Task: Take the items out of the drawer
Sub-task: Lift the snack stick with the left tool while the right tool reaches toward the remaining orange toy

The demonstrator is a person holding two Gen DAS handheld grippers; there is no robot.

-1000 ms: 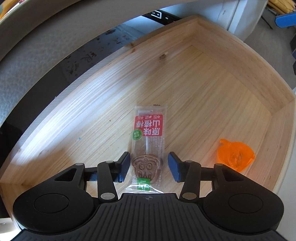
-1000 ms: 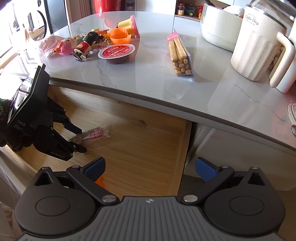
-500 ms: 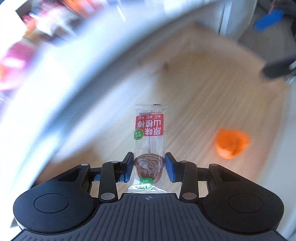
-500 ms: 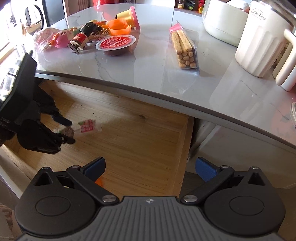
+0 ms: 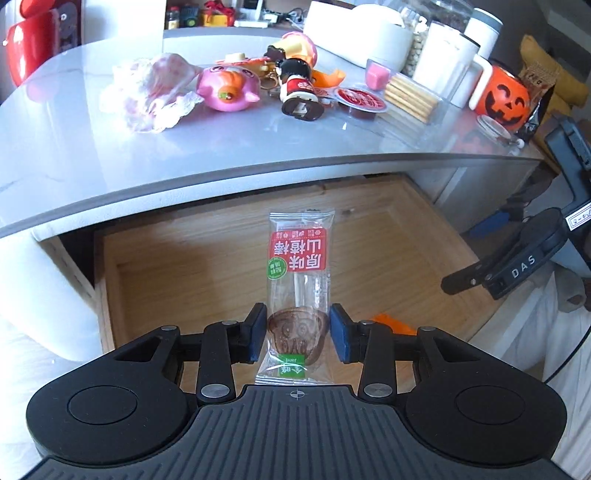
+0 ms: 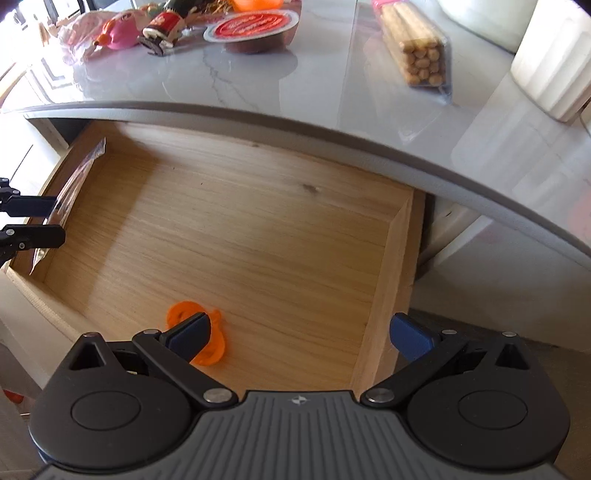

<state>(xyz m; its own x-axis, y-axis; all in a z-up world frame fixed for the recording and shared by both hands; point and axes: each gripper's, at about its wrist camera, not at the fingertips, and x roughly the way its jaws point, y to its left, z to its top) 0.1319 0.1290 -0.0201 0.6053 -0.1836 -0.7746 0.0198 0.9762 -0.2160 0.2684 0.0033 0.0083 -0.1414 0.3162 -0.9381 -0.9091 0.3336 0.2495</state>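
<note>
My left gripper point(image 5: 297, 334) is shut on a clear-wrapped lollipop point(image 5: 300, 291) with a red label, held up above the open wooden drawer point(image 5: 177, 288). The same lollipop point(image 6: 70, 192) shows edge-on at the left of the right wrist view, between the left gripper's fingers point(image 6: 37, 236). An orange plastic piece point(image 6: 199, 336) lies on the drawer floor point(image 6: 258, 240) near the front. My right gripper point(image 6: 301, 334) hangs open over the drawer's front right part, its left finger in front of the orange piece.
The grey marble counter point(image 5: 92, 155) above the drawer carries a pink toy point(image 5: 225, 88), a figurine point(image 5: 299, 92), a red-lidded cup point(image 6: 251, 31), a biscuit pack point(image 6: 413, 48), a pumpkin bucket point(image 5: 504, 98) and white mugs point(image 5: 447, 66). The drawer's right wall point(image 6: 384, 288) is near my right gripper.
The left gripper closed on the lollipop and lifted it out of the drawer, up toward counter height. The right gripper moved down and forward over the drawer, toward the orange piece.
</note>
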